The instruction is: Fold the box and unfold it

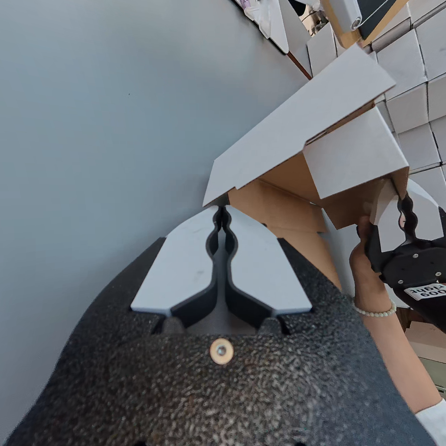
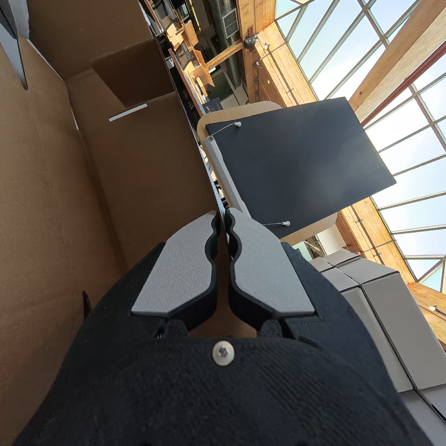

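The box (image 1: 296, 135) is cardboard, white outside and brown inside, partly folded with flaps standing at angles. It is held up off the grey table (image 1: 108, 120). My left gripper (image 1: 221, 212) is shut, its tips pinching the lower corner edge of a white flap. My right gripper (image 1: 401, 201) shows at the right of the left wrist view, shut on the box's opposite edge. In the right wrist view my right gripper (image 2: 223, 216) is closed on a thin wall of the box (image 2: 60, 193), whose brown inside fills the left.
Stacks of folded white boxes stand at the right (image 1: 415, 79) and also show in the right wrist view (image 2: 376, 304). A black board on a white stand (image 2: 301, 164) is behind the box. A person's hand with a bead bracelet (image 1: 366, 277) holds the right gripper.
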`<act>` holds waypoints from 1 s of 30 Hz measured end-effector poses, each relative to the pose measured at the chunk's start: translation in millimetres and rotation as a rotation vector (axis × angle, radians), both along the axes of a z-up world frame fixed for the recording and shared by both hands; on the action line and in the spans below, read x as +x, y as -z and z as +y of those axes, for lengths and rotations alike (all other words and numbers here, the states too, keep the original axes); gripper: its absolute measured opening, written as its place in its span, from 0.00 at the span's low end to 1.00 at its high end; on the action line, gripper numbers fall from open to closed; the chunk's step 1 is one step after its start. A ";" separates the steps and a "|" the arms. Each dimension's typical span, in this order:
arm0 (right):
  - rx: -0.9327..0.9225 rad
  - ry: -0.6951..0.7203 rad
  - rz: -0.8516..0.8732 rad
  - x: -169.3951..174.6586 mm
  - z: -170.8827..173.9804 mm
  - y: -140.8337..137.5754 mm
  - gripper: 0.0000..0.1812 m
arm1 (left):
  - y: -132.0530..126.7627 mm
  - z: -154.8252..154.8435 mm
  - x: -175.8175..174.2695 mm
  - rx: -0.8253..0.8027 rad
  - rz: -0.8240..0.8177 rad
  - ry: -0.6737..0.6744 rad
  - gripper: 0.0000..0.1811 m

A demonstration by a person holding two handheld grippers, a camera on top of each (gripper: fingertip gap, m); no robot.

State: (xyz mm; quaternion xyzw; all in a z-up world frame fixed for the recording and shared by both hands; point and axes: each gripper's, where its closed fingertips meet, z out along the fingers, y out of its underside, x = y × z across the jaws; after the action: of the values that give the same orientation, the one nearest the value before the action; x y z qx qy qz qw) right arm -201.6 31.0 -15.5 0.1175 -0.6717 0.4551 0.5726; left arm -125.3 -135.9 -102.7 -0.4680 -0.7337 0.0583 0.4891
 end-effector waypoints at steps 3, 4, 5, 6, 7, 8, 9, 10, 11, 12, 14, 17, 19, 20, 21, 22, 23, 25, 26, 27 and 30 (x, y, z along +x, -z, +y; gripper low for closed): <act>-0.011 0.003 -0.010 -0.6 0.0 -0.2 0.02 | -6.6 0.8 -2.1 0.003 0.064 -0.022 0.00; -0.020 0.003 -0.015 -0.9 0.8 -0.8 0.02 | -9.7 1.5 -2.9 0.006 0.088 -0.019 0.00; -0.024 0.002 -0.013 -0.7 1.4 -1.0 0.02 | -10.6 1.8 -2.9 0.013 0.092 -0.013 0.00; -0.022 0.001 -0.004 0.1 1.9 -1.0 0.02 | -10.9 2.4 -2.4 0.034 0.084 -0.004 0.00; -0.021 -0.002 0.007 1.3 1.9 -0.8 0.02 | -11.4 3.4 -2.0 0.069 0.075 0.007 0.00; -0.023 -0.005 0.009 2.6 1.9 -0.8 0.02 | -11.8 4.4 -1.5 0.113 0.065 0.016 0.00; -0.024 -0.009 0.006 3.4 1.7 -0.7 0.02 | -12.1 4.9 -1.2 0.163 0.053 0.020 0.00; -0.024 -0.013 0.008 3.9 1.6 -0.7 0.02 | -12.3 5.2 -1.5 0.208 0.044 0.018 0.00; -0.021 -0.012 0.013 3.9 1.7 -0.3 0.02 | -12.2 5.1 -2.5 0.231 0.044 0.016 0.00; -0.021 -0.011 0.017 4.2 1.8 -0.2 0.03 | -12.2 5.0 -3.2 0.241 0.044 0.020 0.00; -0.009 -0.025 0.024 7.1 0.0 1.5 0.02 | -15.2 5.6 -4.1 0.270 0.047 0.023 0.00; 0.005 -0.025 0.050 12.1 -3.5 3.4 0.02 | -22.8 17.8 -5.5 0.326 0.073 0.066 0.00; -0.002 -0.017 0.042 11.3 -3.2 2.5 0.03 | -25.9 29.1 -6.7 0.308 0.100 0.109 0.00; -0.005 -0.016 0.039 11.0 -3.0 2.2 0.03 | -25.5 34.0 -7.0 0.249 0.118 0.138 0.00; -0.008 -0.017 0.035 10.9 -3.1 2.2 0.03 | -24.3 37.4 -7.3 0.178 0.127 0.157 0.00; -0.016 -0.021 0.023 10.8 -3.0 2.1 0.03 | -22.7 38.8 -7.9 0.095 0.135 0.166 0.00; -0.026 -0.024 0.008 10.6 -3.0 1.9 0.03 | -21.2 39.6 -8.7 -0.001 0.144 0.180 0.00; -0.029 -0.024 -0.005 9.4 -3.2 1.5 0.03 | -19.9 40.3 -10.6 -0.213 0.164 0.214 0.00; -0.032 -0.023 -0.009 8.8 -3.4 1.4 0.03 | -19.4 40.9 -11.6 -0.319 0.170 0.234 0.00; -0.036 -0.024 -0.016 7.9 -3.6 1.4 0.03 | -19.3 42.8 -12.5 -0.418 0.180 0.259 0.00; -0.038 -0.028 -0.026 6.7 -3.6 1.6 0.03 | -12.9 51.1 -14.9 -0.695 0.191 0.351 0.00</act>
State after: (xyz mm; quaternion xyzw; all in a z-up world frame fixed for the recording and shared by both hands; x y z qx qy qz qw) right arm -194.9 27.4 -17.2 0.1101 -0.6687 0.4771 0.5595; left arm -140.2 -84.8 -89.8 -0.7162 -0.5305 0.2619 0.3702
